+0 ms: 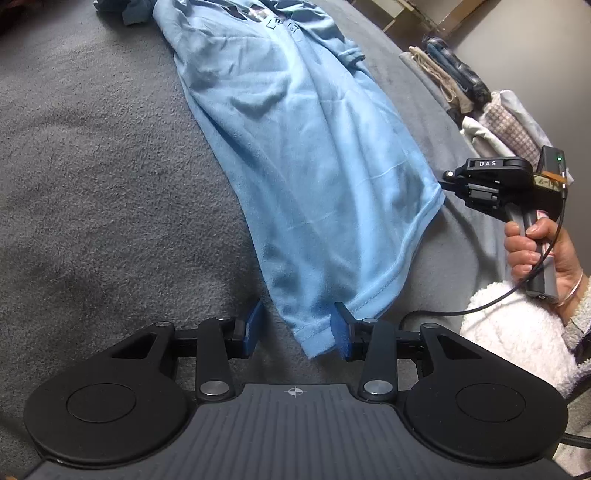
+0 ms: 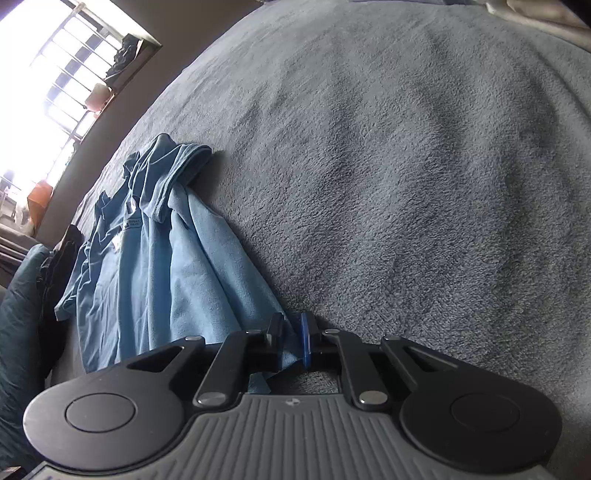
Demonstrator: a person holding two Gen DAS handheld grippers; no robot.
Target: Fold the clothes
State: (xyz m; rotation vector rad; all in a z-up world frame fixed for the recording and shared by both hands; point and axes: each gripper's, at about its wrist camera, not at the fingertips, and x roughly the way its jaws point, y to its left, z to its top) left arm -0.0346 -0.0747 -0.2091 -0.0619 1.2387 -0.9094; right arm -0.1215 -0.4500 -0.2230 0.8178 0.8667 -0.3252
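A light blue polo shirt lies lengthwise on a grey fleece blanket, collar far, hem near. My left gripper stands open around the near hem corner. The cloth touches the right blue pad and stays apart from the left one. My right gripper sits at the other hem corner, with a hand on its handle. In the right wrist view the right gripper is shut on the edge of the shirt, with blue cloth pinched between its fingers.
Folded clothes are stacked along the blanket's right edge. A dark blue garment lies beyond the collar. A white fluffy sleeve covers the person's arm. A barred window and dark teal cloth are at the left.
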